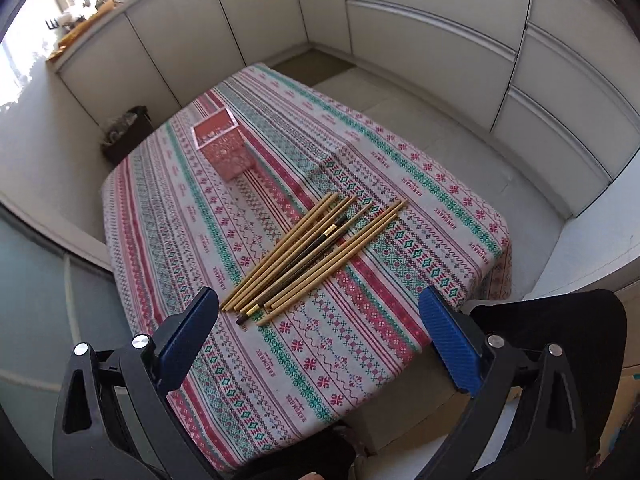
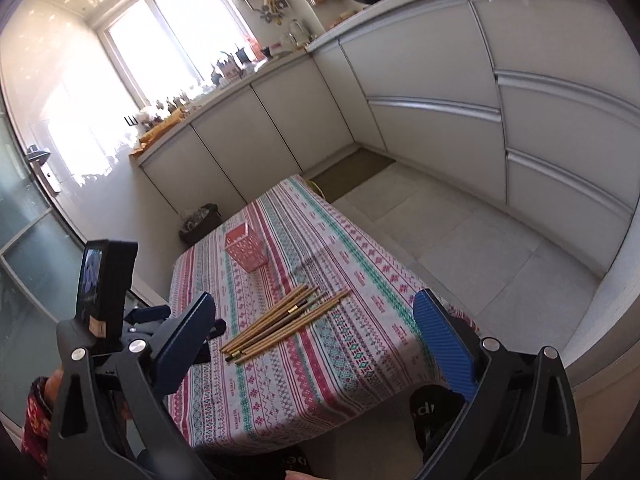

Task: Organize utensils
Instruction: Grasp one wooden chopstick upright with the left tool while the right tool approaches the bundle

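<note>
left hand-held gripper (image 1: 320, 320) wide apart, empty | right hand-held gripper (image 2: 316, 324) likewise | chopsticks (image 1: 316, 256) mid-bench (image 1: 168, 216), near side | pink holder (image 1: 222, 144) far left, bare cloth between

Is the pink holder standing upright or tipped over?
Upright. The pink holder stands on the tablecloth with its square open mouth facing up, apart from the chopsticks lying flat nearer the camera.

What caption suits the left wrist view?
Open left gripper above loose wooden chopsticks on patterned tablecloth, pink mesh holder beyond.
</note>
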The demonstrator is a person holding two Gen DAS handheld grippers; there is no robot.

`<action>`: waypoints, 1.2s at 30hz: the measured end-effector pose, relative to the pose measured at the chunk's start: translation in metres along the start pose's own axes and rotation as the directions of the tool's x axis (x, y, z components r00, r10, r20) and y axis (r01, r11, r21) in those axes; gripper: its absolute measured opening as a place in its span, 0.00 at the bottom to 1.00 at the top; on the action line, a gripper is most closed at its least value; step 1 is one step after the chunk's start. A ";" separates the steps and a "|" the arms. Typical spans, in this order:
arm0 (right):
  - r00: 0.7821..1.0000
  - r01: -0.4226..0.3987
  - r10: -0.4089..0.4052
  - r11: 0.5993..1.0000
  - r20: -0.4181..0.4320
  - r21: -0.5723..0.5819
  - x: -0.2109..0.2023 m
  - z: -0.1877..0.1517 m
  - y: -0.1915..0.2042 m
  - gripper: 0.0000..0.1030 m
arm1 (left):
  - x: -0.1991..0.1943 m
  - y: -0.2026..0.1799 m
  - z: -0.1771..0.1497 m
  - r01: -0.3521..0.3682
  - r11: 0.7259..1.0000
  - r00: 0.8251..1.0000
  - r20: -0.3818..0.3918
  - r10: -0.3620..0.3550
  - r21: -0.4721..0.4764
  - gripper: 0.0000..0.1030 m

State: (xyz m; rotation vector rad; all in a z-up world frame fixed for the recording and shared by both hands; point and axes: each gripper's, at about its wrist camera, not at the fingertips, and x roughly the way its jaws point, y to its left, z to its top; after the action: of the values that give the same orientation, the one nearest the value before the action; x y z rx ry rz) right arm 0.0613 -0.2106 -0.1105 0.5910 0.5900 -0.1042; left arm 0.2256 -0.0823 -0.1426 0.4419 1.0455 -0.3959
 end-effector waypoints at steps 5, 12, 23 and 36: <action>0.993 0.028 -0.020 0.997 -0.116 0.075 0.062 -0.001 -0.029 0.94 | 0.074 0.009 0.048 0.005 0.999 0.990 -0.143 0.001 0.043 0.93; 0.969 0.050 -0.010 0.987 -0.247 0.156 0.138 -0.004 -0.059 0.94 | 0.190 0.009 0.095 -0.003 0.993 0.934 -0.355 0.044 0.117 0.84; 0.928 0.052 0.050 0.963 -0.369 0.263 0.191 -0.001 -0.077 0.94 | 0.235 0.024 0.118 0.105 0.970 0.902 -0.432 0.000 0.219 0.65; 0.919 0.064 0.030 0.972 -0.392 0.225 0.203 -0.002 -0.065 0.94 | 0.257 0.044 0.128 0.168 0.949 0.899 -0.437 -0.035 0.268 0.60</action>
State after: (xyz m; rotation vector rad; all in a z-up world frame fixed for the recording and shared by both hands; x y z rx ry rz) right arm 0.2124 -0.2485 -0.2563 0.8461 0.9844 -0.0711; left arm 0.4570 -0.1385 -0.3086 0.7729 1.4497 -0.5727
